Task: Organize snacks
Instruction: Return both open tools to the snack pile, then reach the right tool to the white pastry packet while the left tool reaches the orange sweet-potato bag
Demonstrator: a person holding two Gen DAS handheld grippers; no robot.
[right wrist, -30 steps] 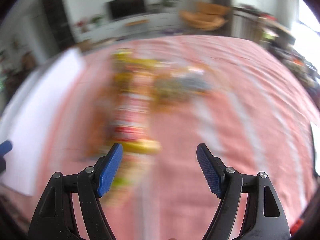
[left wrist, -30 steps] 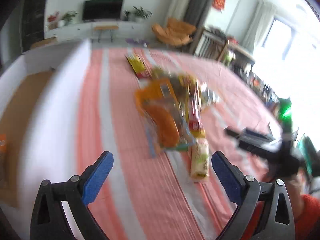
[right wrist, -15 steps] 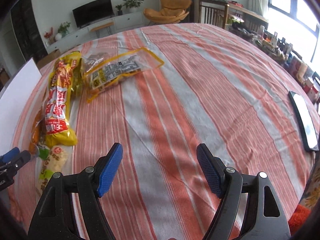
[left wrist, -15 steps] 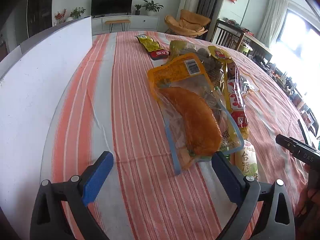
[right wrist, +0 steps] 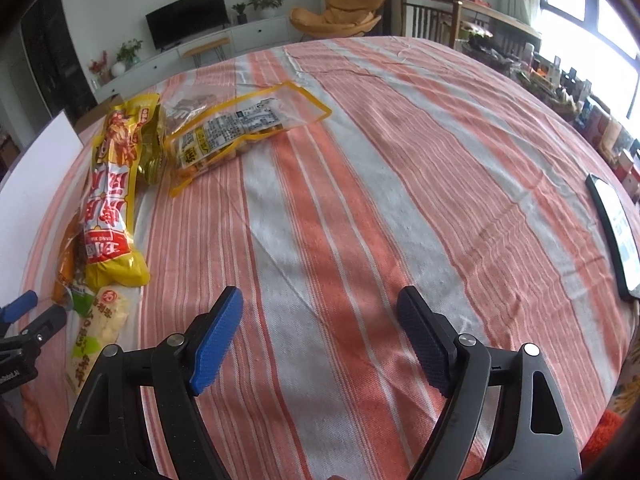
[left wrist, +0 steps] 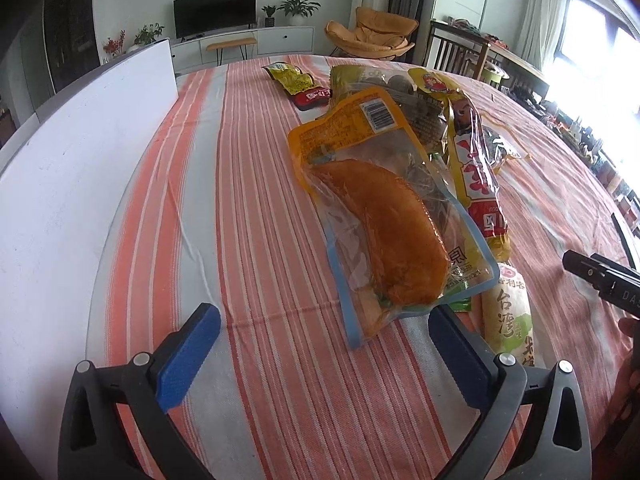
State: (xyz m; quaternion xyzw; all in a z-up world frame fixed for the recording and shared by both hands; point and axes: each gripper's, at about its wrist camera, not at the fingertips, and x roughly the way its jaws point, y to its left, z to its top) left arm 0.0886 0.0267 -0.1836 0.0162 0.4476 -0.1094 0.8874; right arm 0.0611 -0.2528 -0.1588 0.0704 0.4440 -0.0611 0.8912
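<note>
Several snack packs lie in a pile on the striped tablecloth. A clear pack with an orange chicken piece (left wrist: 384, 232) lies just ahead of my open, empty left gripper (left wrist: 324, 340), its near end by the right finger. A long yellow and red pack (left wrist: 476, 168) and a pale rice cracker pack (left wrist: 510, 320) lie to its right, a small yellow pack (left wrist: 294, 80) farther back. In the right wrist view the yellow and red pack (right wrist: 114, 196), a yellow-edged clear pack (right wrist: 240, 128) and the cracker pack (right wrist: 98, 328) lie left of my open, empty right gripper (right wrist: 320, 336).
A white box wall (left wrist: 76, 152) runs along the table's left side. A phone (right wrist: 618, 232) lies near the right table edge. Bare striped tablecloth (right wrist: 400, 160) spreads ahead of the right gripper. Chairs, a TV unit and shelves stand beyond the table.
Both views have steadied after fast motion. The left gripper has come closer to the chicken pack. The right gripper has swung right, so the snacks now lie to its left.
</note>
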